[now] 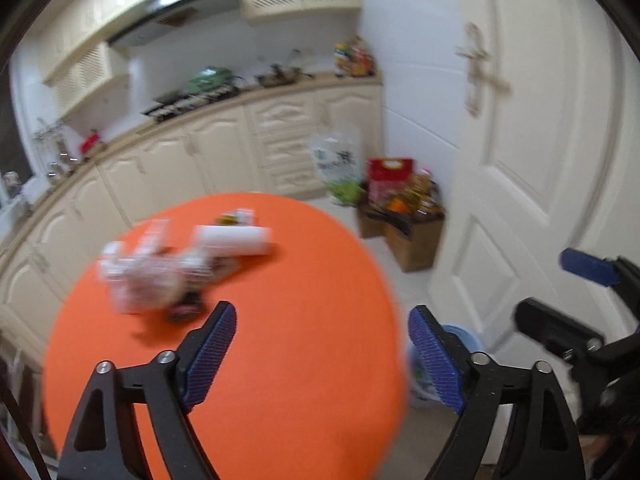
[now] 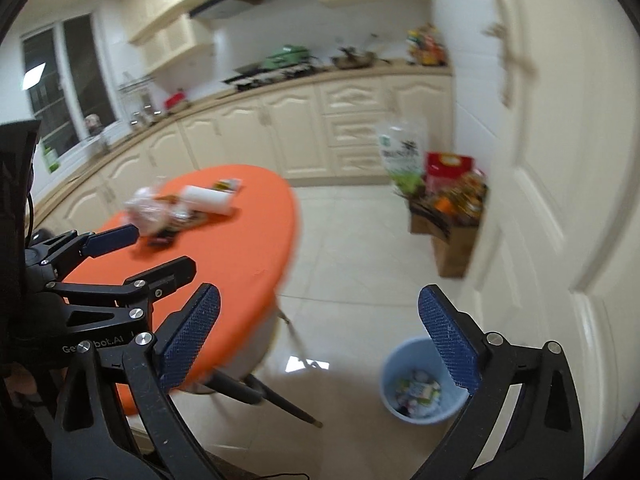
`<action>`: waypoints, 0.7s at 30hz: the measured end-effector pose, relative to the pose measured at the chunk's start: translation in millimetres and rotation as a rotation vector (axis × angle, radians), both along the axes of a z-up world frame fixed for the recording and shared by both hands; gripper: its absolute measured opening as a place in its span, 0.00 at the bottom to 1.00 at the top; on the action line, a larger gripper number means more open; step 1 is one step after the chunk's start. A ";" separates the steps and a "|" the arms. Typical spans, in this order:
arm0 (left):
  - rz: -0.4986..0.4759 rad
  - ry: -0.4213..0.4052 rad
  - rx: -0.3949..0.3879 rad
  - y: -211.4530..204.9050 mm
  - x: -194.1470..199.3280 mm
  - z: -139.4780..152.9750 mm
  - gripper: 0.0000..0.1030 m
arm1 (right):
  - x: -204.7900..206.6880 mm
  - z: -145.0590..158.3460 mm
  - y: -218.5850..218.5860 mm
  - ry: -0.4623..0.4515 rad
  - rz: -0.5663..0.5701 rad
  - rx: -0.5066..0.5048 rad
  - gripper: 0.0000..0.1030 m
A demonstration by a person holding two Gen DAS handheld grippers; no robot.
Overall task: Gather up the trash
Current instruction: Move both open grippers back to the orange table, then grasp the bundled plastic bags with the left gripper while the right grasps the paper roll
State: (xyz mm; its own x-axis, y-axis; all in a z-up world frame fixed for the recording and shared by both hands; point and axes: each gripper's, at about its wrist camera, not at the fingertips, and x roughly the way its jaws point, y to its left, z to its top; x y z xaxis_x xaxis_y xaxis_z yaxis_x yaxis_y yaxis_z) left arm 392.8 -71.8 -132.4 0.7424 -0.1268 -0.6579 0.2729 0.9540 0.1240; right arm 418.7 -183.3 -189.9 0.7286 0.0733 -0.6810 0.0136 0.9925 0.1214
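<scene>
The left gripper [image 1: 322, 354] and the right gripper [image 2: 320, 344] both have their fingers wide open, holding nothing. Down on the floor at about five o'clock from the right gripper sits the blue bin [image 2: 394, 376], with some trash already inside. Farther off at about eleven o'clock, the rest of the trash [image 1: 160, 268] lies in a heap with a white roll [image 1: 236, 240] on the orange table [image 1: 280, 380], and a fast grab could knock the light pieces onto the floor.
</scene>
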 end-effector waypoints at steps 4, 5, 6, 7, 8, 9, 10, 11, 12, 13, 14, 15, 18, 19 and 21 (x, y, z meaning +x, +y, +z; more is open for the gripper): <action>0.107 -0.039 -0.003 67.8 6.9 0.4 0.85 | 26.8 4.3 42.9 0.000 0.061 -0.025 0.97; 0.122 -0.047 -0.005 72.9 5.7 -1.3 0.85 | 32.0 3.5 51.2 0.000 0.073 -0.030 0.97; 0.144 -0.055 -0.007 86.2 9.1 0.1 0.85 | 39.7 2.7 63.1 0.003 0.090 -0.037 0.97; 0.177 -0.056 0.003 100.3 15.3 -2.8 0.84 | 46.0 1.1 70.4 0.010 0.101 -0.039 0.97; 0.203 -0.060 0.018 111.4 21.4 -5.9 0.84 | 55.7 -1.6 79.6 0.017 0.115 -0.035 0.97; 0.212 -0.064 0.025 116.7 28.7 -8.8 0.84 | 60.2 -4.6 81.5 0.018 0.127 -0.028 0.97; 0.211 -0.062 0.023 122.5 35.2 -13.2 0.84 | 66.5 -6.6 86.2 0.023 0.134 -0.025 0.97; 0.210 -0.049 0.021 124.9 43.2 -17.6 0.83 | 76.7 -10.0 92.1 0.035 0.137 -0.031 0.97; 0.211 -0.034 0.024 125.8 49.6 -22.3 0.81 | 85.1 -12.9 94.8 0.038 0.140 -0.035 0.97; 0.219 -0.004 0.035 128.8 58.8 -30.5 0.72 | 91.2 -15.6 95.6 0.039 0.143 -0.037 0.97; 0.217 0.015 0.042 130.6 63.9 -36.3 0.68 | 101.5 -19.2 99.1 0.050 0.144 -0.040 0.97; 0.213 0.028 0.044 131.4 69.6 -39.7 0.66 | 109.2 -21.7 100.5 0.056 0.146 -0.042 0.97; 0.190 0.067 0.027 132.8 87.3 -50.8 0.63 | 134.5 -31.3 106.2 0.067 0.154 -0.066 0.97; 0.190 0.076 0.029 134.5 91.3 -53.8 0.60 | 142.1 -33.9 107.3 0.069 0.161 -0.071 0.97; 0.182 0.070 0.040 135.1 100.1 -54.6 0.53 | 162.7 -42.7 113.1 0.086 0.181 -0.108 0.97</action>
State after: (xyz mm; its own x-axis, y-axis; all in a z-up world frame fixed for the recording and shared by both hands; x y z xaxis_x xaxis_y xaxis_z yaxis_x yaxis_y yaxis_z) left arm 492.9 63.3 -187.0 0.7032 0.0325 -0.7103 0.1055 0.9831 0.1494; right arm 581.4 -70.2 -232.6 0.6491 0.1211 -0.7510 -0.1605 0.9868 0.0204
